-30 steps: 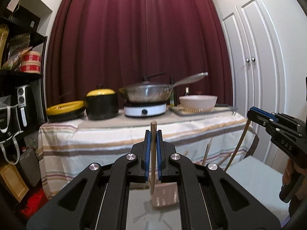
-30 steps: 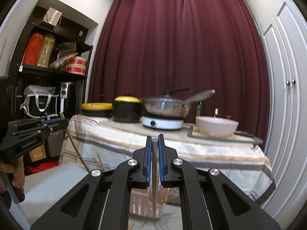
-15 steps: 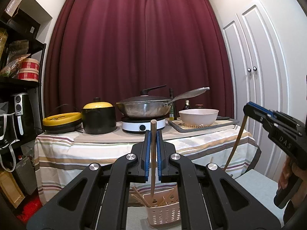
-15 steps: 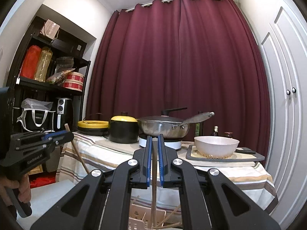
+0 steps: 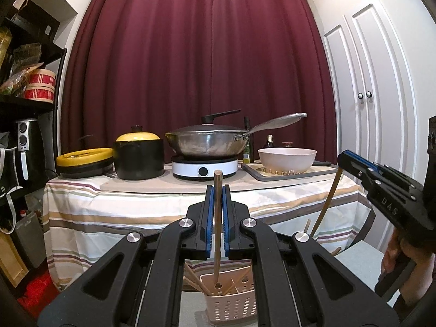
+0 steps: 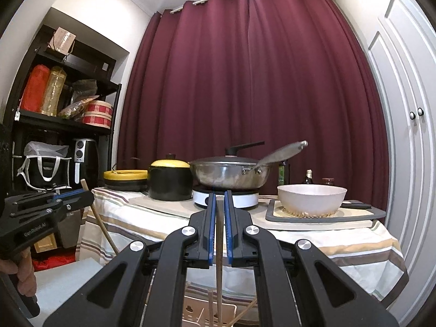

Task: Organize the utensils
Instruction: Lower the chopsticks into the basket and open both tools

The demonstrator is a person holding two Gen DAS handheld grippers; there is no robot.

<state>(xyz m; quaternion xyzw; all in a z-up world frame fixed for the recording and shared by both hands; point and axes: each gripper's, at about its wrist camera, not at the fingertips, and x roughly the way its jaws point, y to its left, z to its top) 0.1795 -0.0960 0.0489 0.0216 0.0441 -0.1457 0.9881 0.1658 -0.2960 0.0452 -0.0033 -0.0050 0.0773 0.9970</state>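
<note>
Pinching a thin brown wooden chopstick (image 5: 217, 218) upright, the left gripper (image 5: 217, 212) is held with its blue-padded fingers (image 5: 208, 218) pressed against the stick's upper part, the top end showing just above the pads. The lower tip of that stick hangs inside a pale pink perforated plastic utensil basket (image 5: 231, 305), which stands on the pale surface (image 5: 354, 256) below the gripper and already holds several loose chopsticks leaning at angles. A second slim wooden chopstick (image 6: 218, 259) is clamped in the same way by the right gripper (image 6: 219, 223), its fingers drawn together on the stick, with the lower end reaching down into the same basket. In the left wrist view this second stick is seen slanting down toward the basket from the right. Such sticks are judged light, stiff and smooth, so they are likely to pivot or slip if pinched loosely; a hold near the thick upper end, as here, appears best for steering the tip into the basket.
</note>
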